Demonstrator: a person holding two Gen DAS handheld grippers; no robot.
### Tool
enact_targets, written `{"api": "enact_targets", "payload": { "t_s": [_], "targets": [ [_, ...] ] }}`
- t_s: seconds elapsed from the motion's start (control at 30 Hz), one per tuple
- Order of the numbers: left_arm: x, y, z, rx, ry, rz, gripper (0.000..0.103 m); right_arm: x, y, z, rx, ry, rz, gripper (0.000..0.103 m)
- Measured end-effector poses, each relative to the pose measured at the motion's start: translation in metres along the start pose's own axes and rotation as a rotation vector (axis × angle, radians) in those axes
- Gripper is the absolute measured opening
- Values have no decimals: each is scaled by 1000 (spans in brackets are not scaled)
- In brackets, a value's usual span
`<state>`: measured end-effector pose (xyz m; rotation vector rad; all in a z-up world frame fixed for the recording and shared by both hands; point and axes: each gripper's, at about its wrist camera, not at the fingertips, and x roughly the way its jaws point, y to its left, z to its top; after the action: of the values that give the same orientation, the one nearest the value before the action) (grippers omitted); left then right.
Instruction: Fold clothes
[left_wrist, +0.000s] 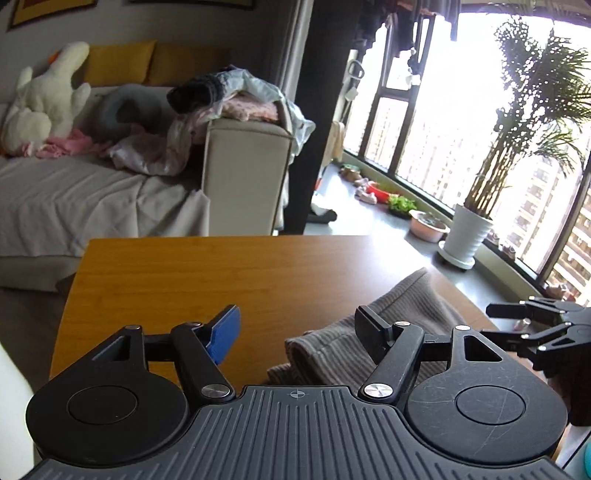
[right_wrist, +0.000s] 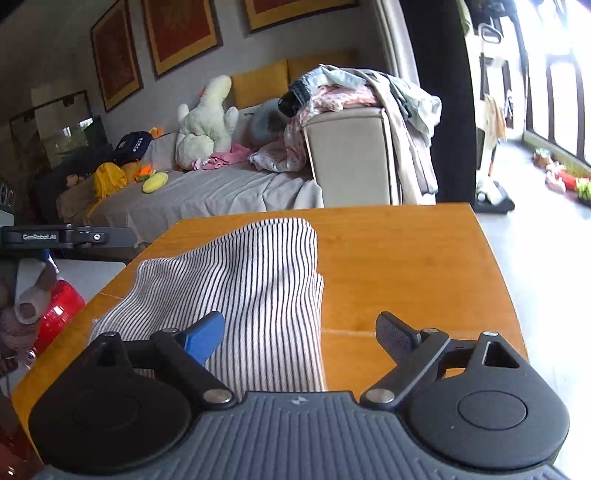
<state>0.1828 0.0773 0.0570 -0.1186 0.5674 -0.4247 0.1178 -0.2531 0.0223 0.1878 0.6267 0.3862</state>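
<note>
Hovering with both grippers' fingers apart, left gripper (left_wrist: 297, 325) and right gripper (right_wrist: 301, 332), we judge the striped shirt (right_wrist: 251, 280) soft, light; pinch its hem edge.

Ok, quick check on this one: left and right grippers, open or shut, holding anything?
Left gripper: open, holding nothing, above the striped garment.
Right gripper: open, holding nothing, over the same garment.

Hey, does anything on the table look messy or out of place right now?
The striped garment lies rumpled on the wooden table, its near left part close to the table's edge. Both grippers are open and hold nothing. Clothes are heaped on the sofa arm.
</note>
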Motion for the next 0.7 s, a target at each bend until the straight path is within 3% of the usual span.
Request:
{"api": "enact_targets", "payload": {
  "t_s": [0.17,0.37,0.5,0.7],
  "targets": [
    [37,-6,-8,-15,78,-43,79,4,-1,-24,183,90,96,96],
    [73,14,-27,-95,171,-66,82,45,4,-29,260,136,180,91],
    [74,30,-32,-153,182,-71,82,69,4,-13,194,124,185,90],
    [64,44,-37,-197,189,-72,82,96,2,27,55,57,93,89]
  ]
}}
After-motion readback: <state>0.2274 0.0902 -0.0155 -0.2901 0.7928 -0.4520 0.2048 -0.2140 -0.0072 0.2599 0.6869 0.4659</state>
